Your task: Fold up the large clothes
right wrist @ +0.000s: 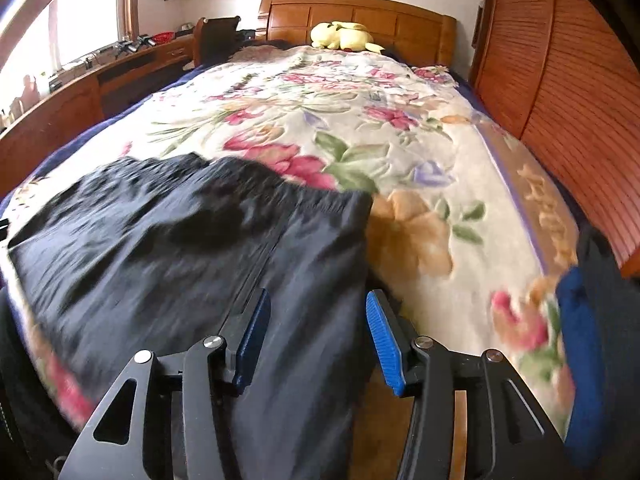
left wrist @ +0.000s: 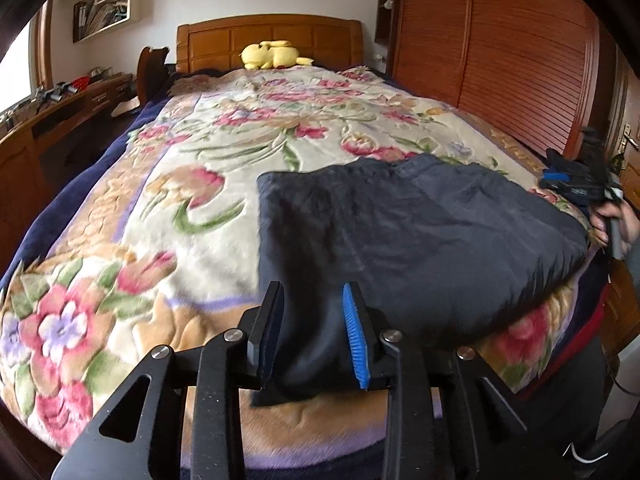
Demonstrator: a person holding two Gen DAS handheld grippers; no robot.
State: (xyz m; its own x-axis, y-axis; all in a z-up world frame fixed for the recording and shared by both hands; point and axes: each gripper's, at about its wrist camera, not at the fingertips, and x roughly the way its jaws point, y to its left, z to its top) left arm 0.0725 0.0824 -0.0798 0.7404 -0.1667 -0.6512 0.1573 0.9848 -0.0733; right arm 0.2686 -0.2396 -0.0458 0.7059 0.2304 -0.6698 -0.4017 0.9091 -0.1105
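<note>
The left gripper (left wrist: 314, 334) jaws hold a corner of the dark trousers (left wrist: 420, 232) lying near-right on the floral bed (left wrist: 180, 208), while only the right view shows the right gripper (right wrist: 318, 340) jaws wide over the elastic waistband (right wrist: 312, 196).

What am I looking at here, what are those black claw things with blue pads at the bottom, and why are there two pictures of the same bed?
Each picture comes from a camera on a handheld gripper; a person holds one in each hand. The left gripper has dark fabric between its fingers, a part of the dark garment, probably trousers, on the floral blanket. Whether it is pinching is unclear. The right gripper is open over the same garment and holds nothing. In the left picture you can see the right gripper at the far edge. A yellow plush toy lies by the headboard.
</note>
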